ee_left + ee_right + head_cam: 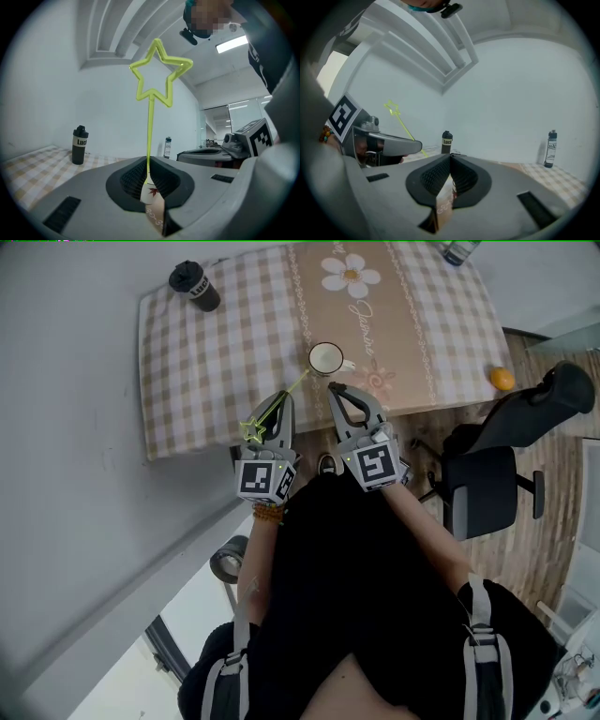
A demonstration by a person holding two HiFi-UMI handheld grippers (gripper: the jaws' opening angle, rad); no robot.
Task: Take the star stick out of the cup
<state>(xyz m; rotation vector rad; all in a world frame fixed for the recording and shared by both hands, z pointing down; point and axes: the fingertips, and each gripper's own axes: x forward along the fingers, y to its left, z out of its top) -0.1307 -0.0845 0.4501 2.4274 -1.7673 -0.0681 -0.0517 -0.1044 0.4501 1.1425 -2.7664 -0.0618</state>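
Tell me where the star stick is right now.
In the head view the star stick is clamped in the left gripper, star end toward the person, other end by the cup.

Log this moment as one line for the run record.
left gripper: shut on star stick | right gripper: shut, empty | cup: upright | stick tip: at cup rim, in or out unclear
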